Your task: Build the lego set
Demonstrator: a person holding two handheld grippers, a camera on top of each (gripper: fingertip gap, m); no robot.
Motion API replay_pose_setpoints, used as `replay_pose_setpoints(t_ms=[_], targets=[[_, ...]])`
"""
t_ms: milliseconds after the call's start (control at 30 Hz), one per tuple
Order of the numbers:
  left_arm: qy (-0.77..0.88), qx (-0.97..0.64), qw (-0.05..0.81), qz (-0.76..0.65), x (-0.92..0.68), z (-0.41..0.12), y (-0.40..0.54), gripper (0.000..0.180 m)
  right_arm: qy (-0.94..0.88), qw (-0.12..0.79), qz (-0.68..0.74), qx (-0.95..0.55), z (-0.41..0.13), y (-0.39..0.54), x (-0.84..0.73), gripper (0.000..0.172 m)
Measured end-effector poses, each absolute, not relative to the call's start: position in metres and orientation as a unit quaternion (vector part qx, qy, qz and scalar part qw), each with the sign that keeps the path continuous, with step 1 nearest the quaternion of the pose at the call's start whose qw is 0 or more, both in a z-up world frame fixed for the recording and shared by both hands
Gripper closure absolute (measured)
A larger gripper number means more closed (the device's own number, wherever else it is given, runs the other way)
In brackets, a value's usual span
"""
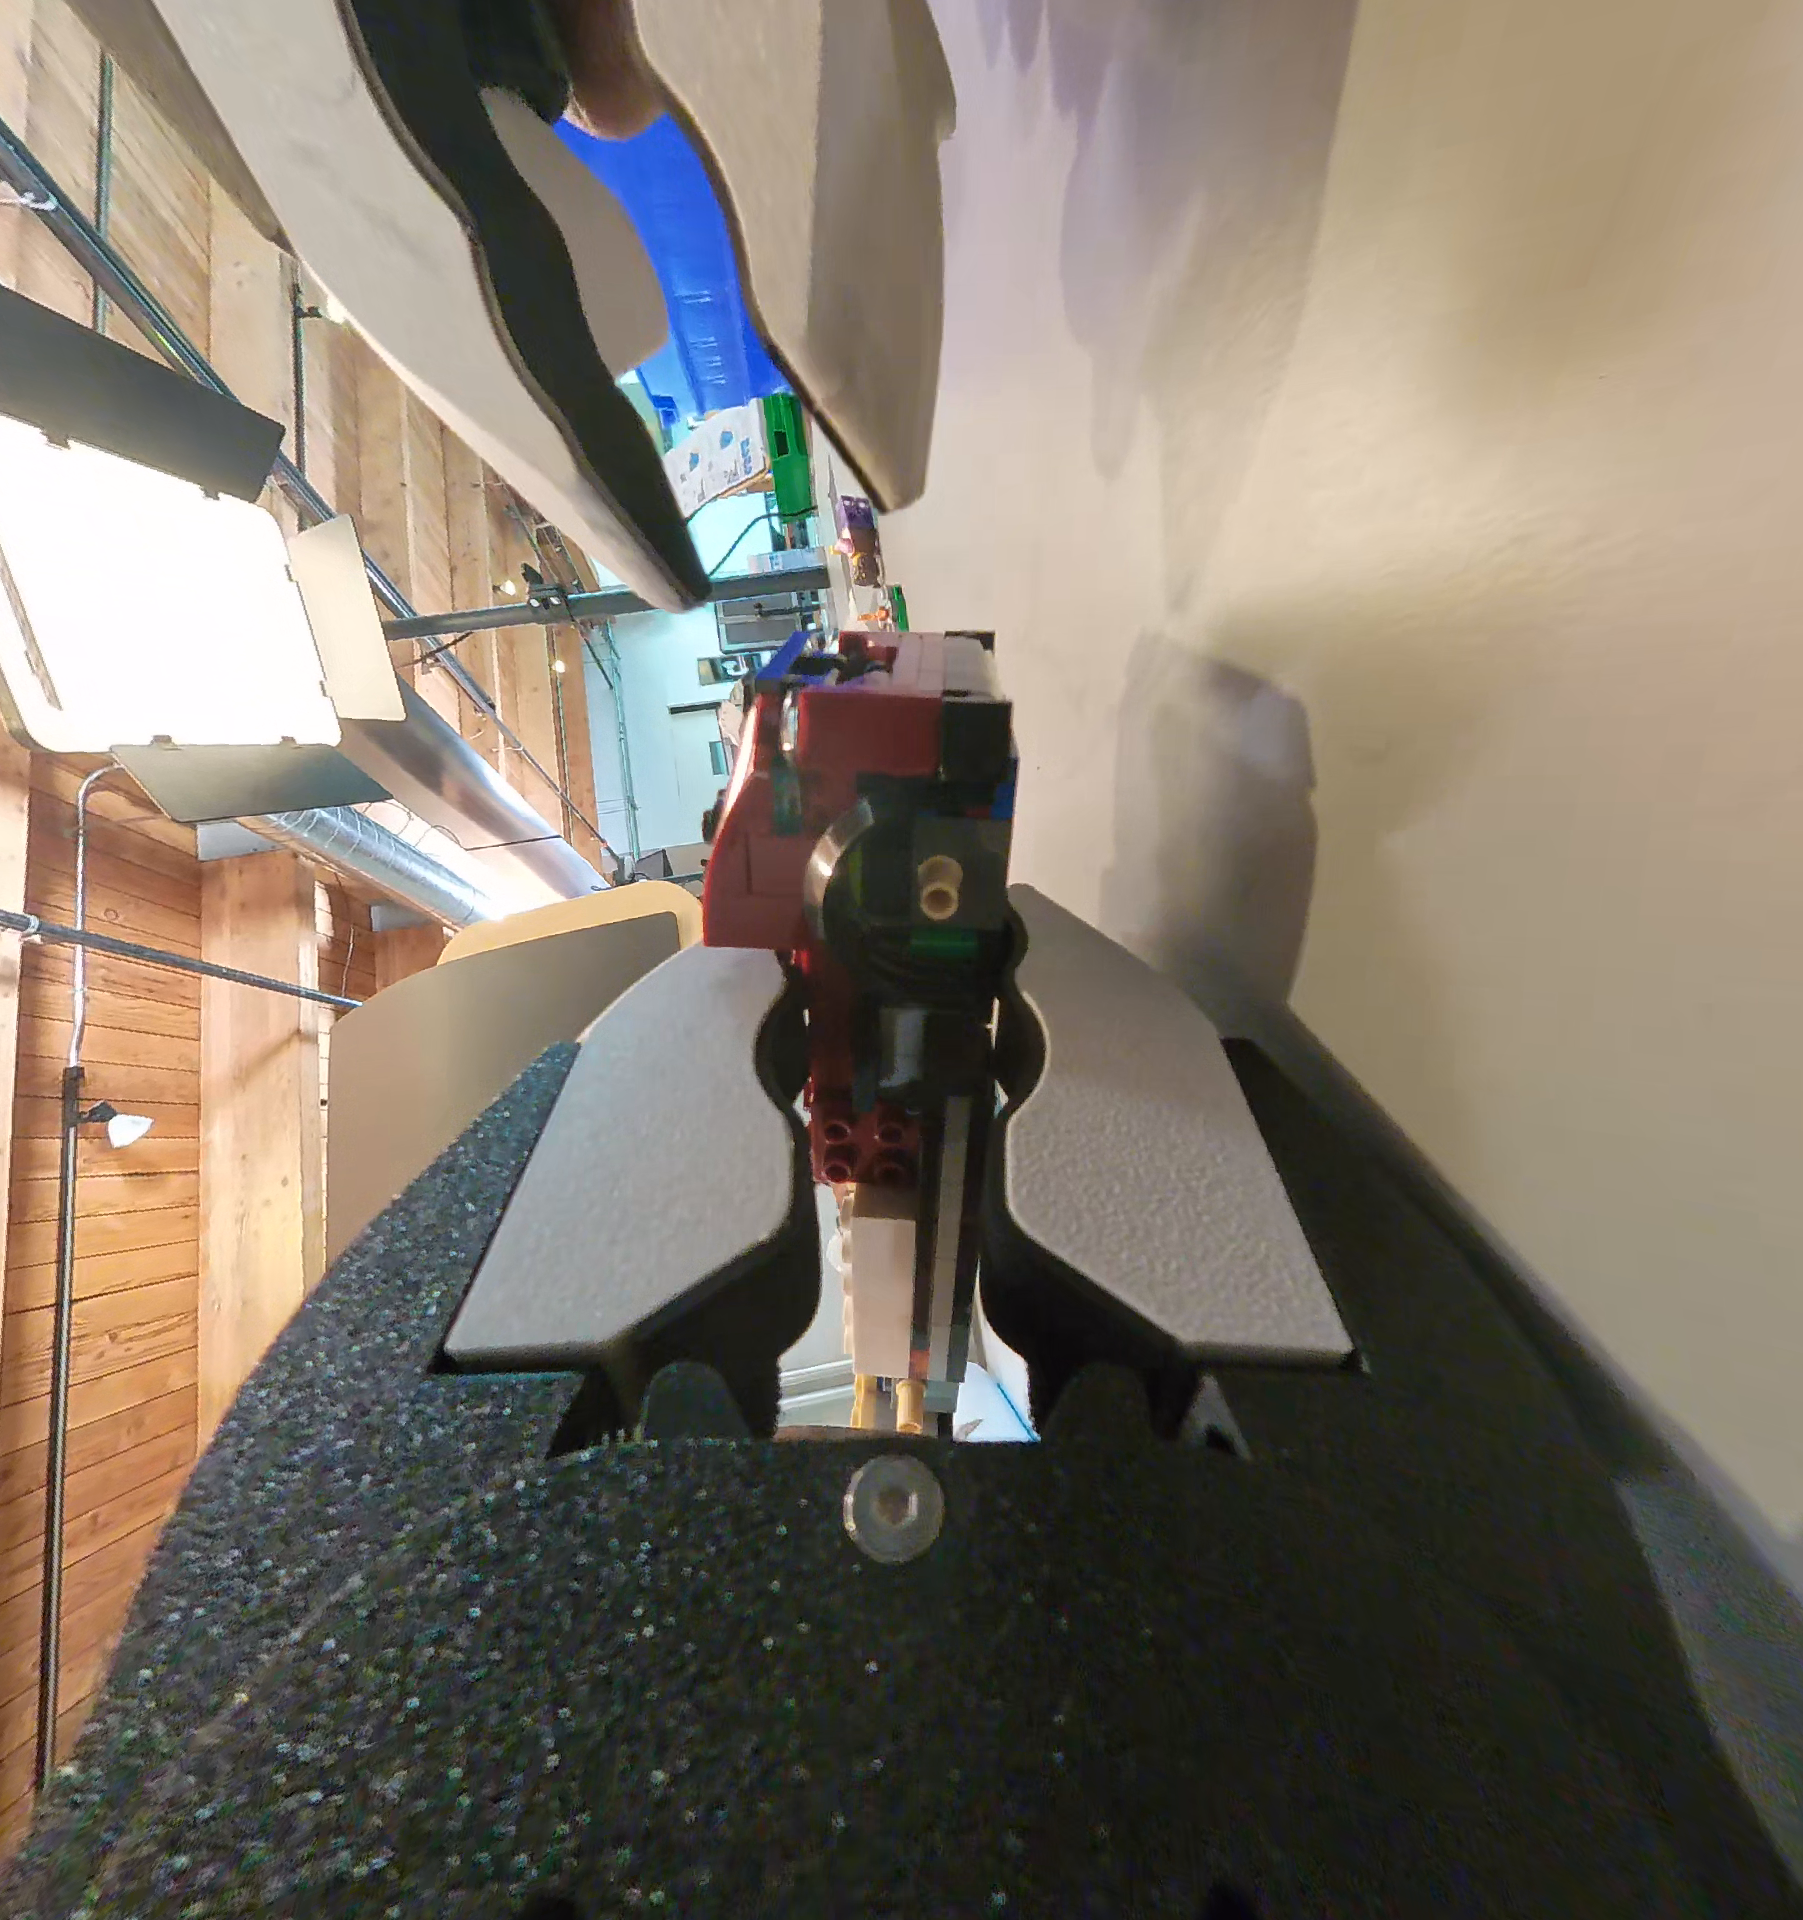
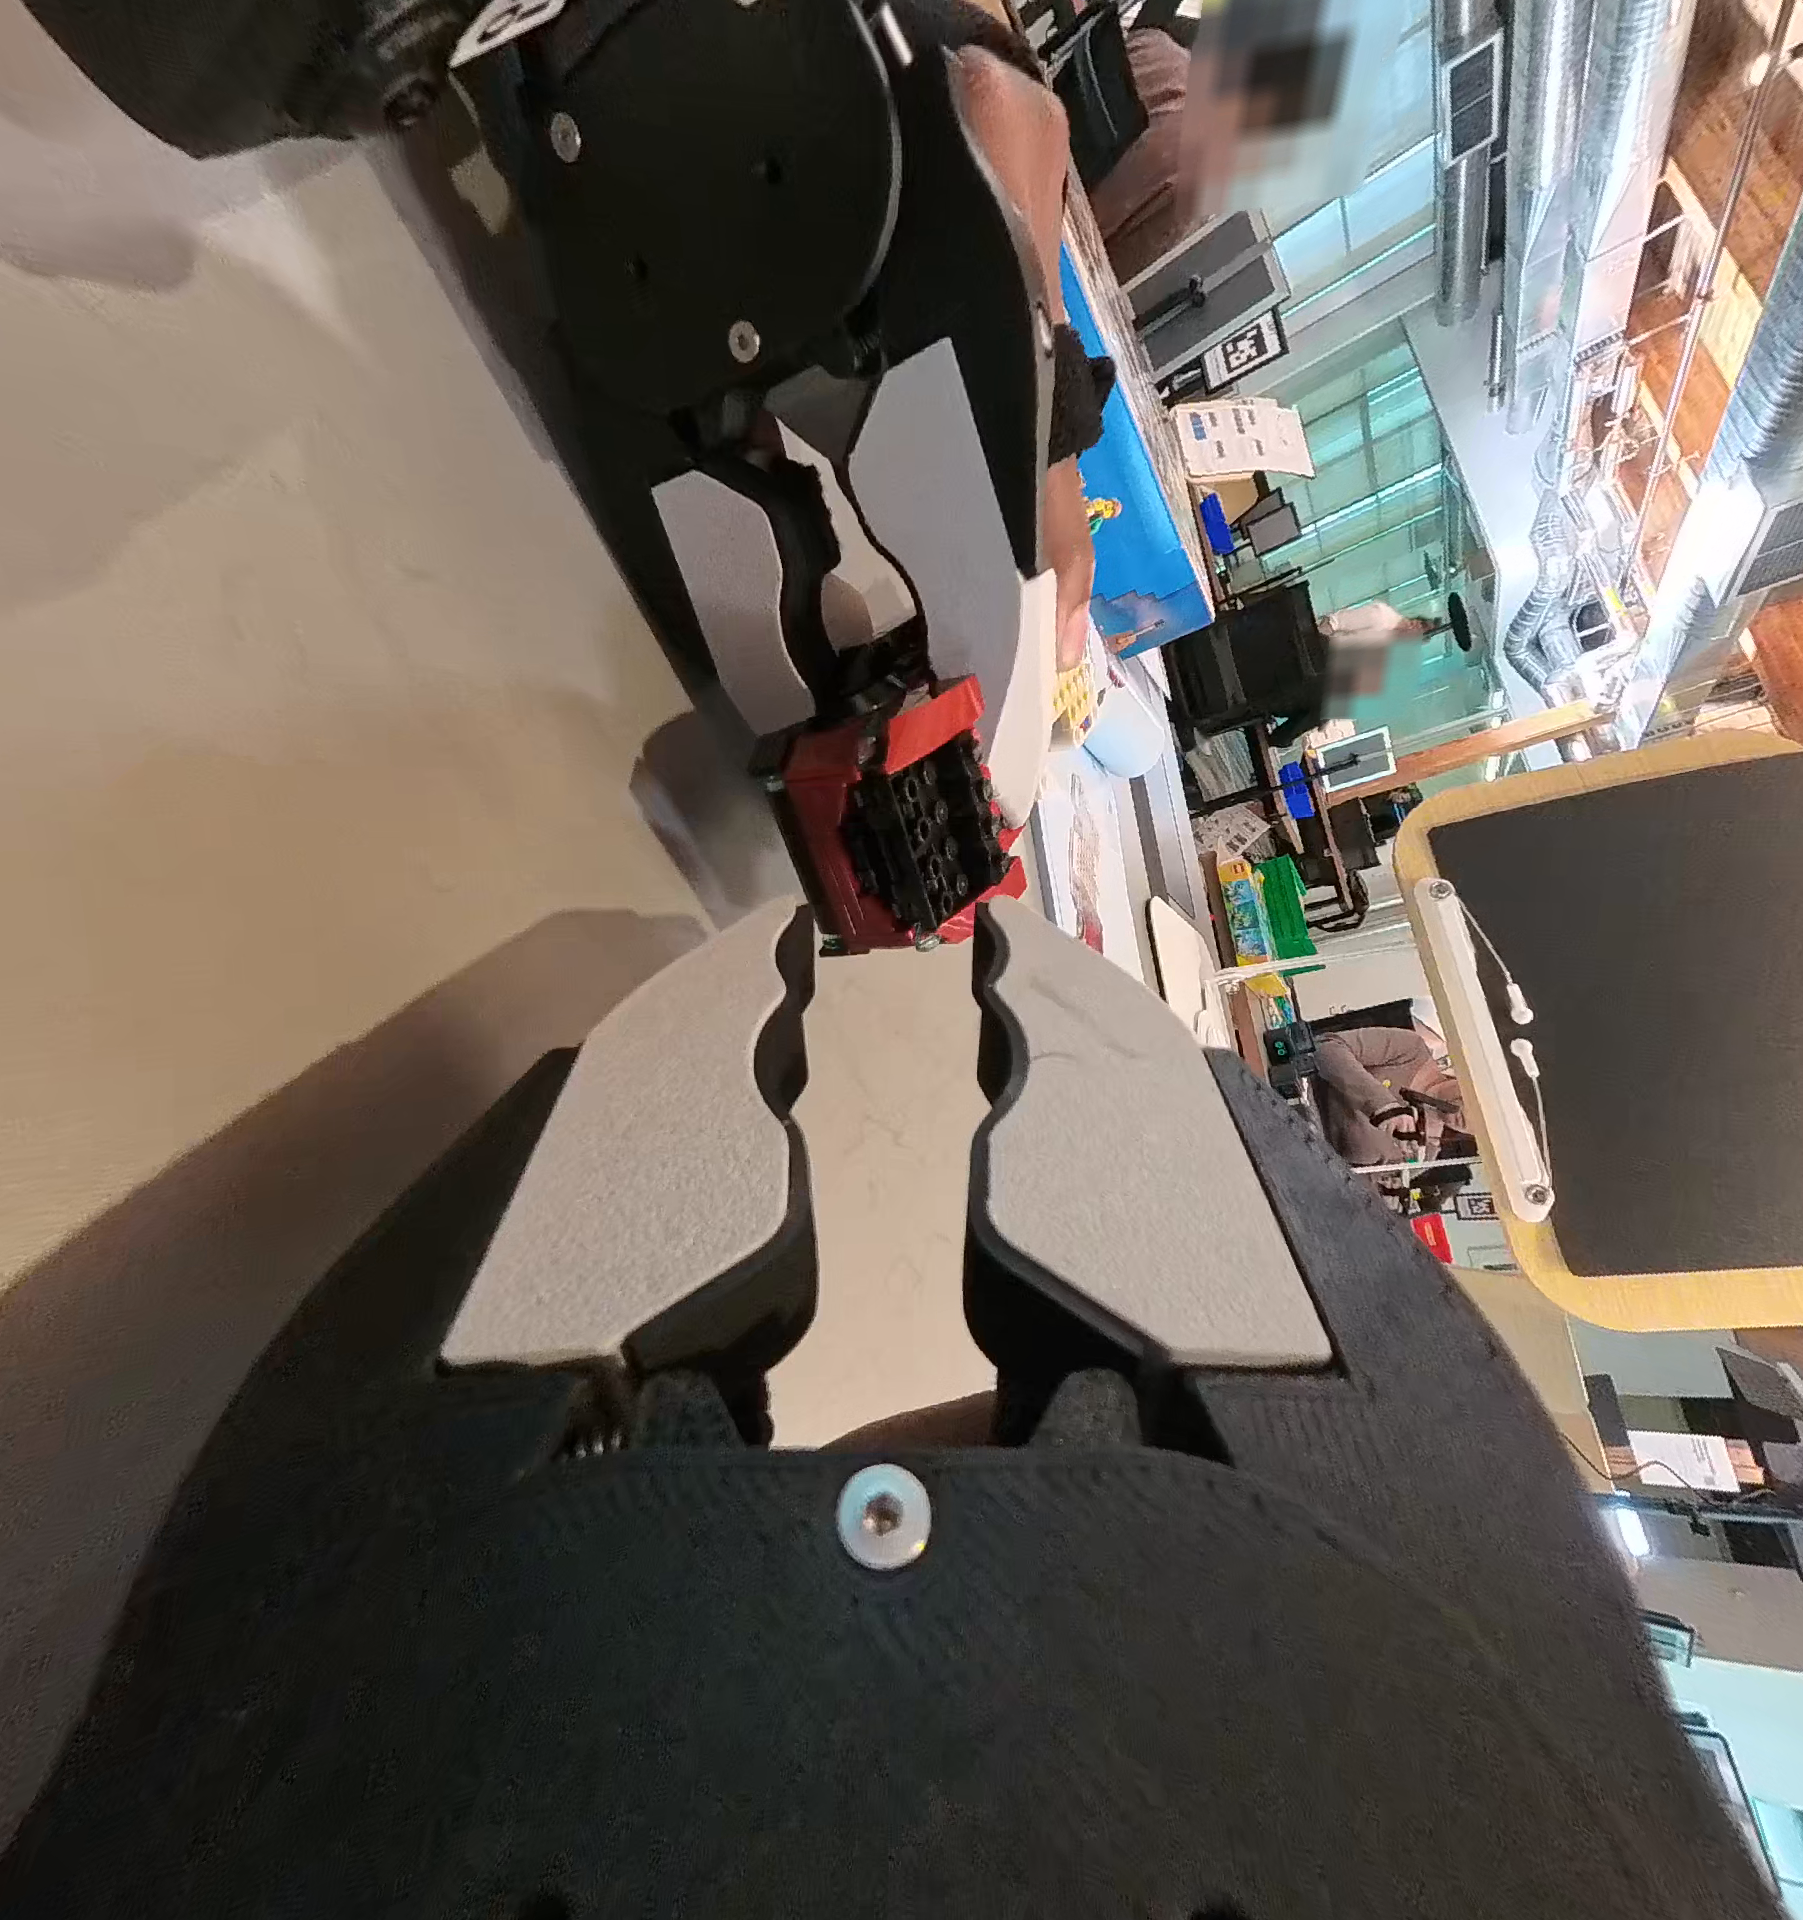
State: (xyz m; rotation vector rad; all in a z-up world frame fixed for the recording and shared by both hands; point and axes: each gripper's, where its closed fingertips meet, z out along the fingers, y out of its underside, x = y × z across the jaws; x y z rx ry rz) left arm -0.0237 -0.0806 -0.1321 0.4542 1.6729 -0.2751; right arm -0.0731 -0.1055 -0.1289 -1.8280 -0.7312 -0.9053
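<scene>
From my feed I see a pale cream tabletop point(image 1: 1499, 520) filling the three o'clock side of the left view. At nine o'clock there are wooden plank walls point(image 1: 118, 1195), a bright panel light point(image 1: 138, 582) with black flaps and a silver duct point(image 1: 398, 852). In the right view, glass windows point(image 2: 1364, 416) stand at one o'clock, a wood-edged black board point(image 2: 1655, 1018) at three.

The left gripper point(image 1: 892, 914) has its fingers closed on a red and black brick model point(image 1: 876, 821). The right gripper point(image 2: 892, 914), jaws parted and bare, sits just short of its far end.
</scene>
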Motion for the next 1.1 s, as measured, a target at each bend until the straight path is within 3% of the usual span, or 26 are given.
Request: replay_pose_setpoints(t_ms=[533, 733, 933, 1100], targets=[[0.767, 0.094, 0.629, -0.085, 0.017, -0.139, -0.035, 0.147, -0.22, 0.439, -0.408, -0.77, -0.14, -0.093, -0.025, 0.142], [0.777, 0.063, 0.622, -0.072, 0.029, -0.144, -0.024, 0.147, -0.134, 0.474, -0.329, -0.806, -0.138, -0.077, -0.004, 0.14], [0.776, 0.043, 0.627, -0.063, 0.031, -0.145, -0.015, 0.146, 0.015, 0.51, -0.129, -0.85, -0.126, -0.055, 0.001, 0.117], [0.769, -0.002, 0.634, -0.088, 0.029, -0.136, -0.007, 0.146, 0.048, 0.506, -0.072, -0.858, -0.134, -0.05, -0.002, 0.101]])
